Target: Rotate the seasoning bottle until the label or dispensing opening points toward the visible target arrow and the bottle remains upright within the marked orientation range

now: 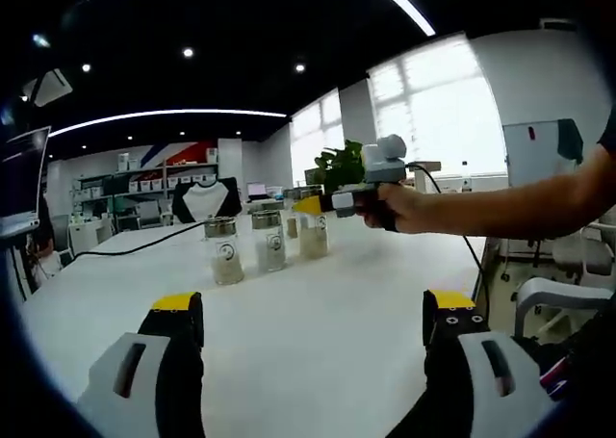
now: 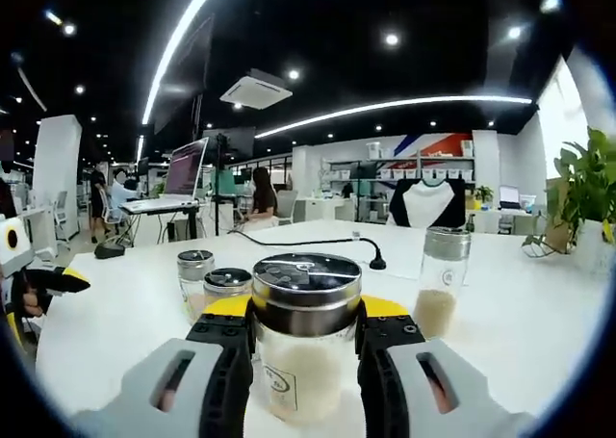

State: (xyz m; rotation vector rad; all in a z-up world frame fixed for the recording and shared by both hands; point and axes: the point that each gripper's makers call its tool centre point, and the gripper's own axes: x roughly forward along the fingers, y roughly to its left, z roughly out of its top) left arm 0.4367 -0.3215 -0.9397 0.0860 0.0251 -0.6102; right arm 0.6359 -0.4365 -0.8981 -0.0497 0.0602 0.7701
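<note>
Bottles stood in a loose group on a white table (image 1: 318,332), toward its far edge as your left gripper saw it. Your right gripper (image 2: 306,347) held one bottle (image 2: 306,347) upright, its jaws closed on the glass just under the metal lid (image 2: 306,276); pale seasoning filled the lower part. Three other bottles (image 2: 441,279) stood near it, apart from one another. In the left gripper view your right hand (image 1: 404,209) reached in over that group. Your left gripper (image 1: 313,327) hung above bare table near the close edge, jaws wide and holding nothing. No arrow or marked range could be made out on the table. To turn the bottle well, you probably needed to keep the grip level, twist about the bottle's own axis, and avoid nudging its neighbours.
</note>
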